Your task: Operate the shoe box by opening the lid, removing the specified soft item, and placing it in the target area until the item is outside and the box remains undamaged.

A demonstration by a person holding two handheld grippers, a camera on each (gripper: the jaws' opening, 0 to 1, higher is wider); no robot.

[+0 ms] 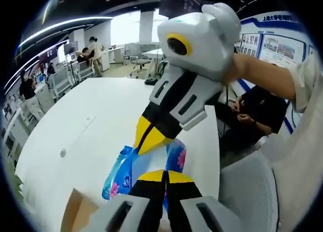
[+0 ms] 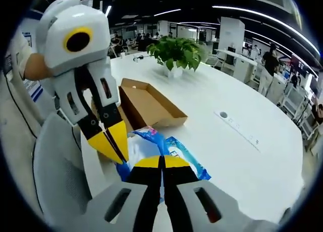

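On the white desk, near its edge, lies one soft blue packet with pink flower print, a plastic-wrapped pack, and both hand-held grippers meet at it. In the right gripper view the right hand-held gripper has its yellow-tipped jaws pressed together with the packet's near edge pinched between them; the left hand-held gripper comes down from the upper left, tilted, its yellow tips close together at the packet's left end, though whether it has a grip there cannot be told. In the left gripper view the same packet shows under the left hand-held gripper, whose jaws stand nearly closed over it, while the right hand-held gripper slants in from the upper right, a bare forearm behind it. One brown cardboard shoe box sits just behind the packet, open, its inside showing; a cardboard corner also shows at the lower left of the left gripper view. One potted green plant stands farther back on the desk, well apart from the box. A grey chair back sits close against the desk edge by the grippers. Beyond the packet the desk top runs wide and bare, broken by a small round port and a strip set into it. Several people sit or stand at workstations in the distance.
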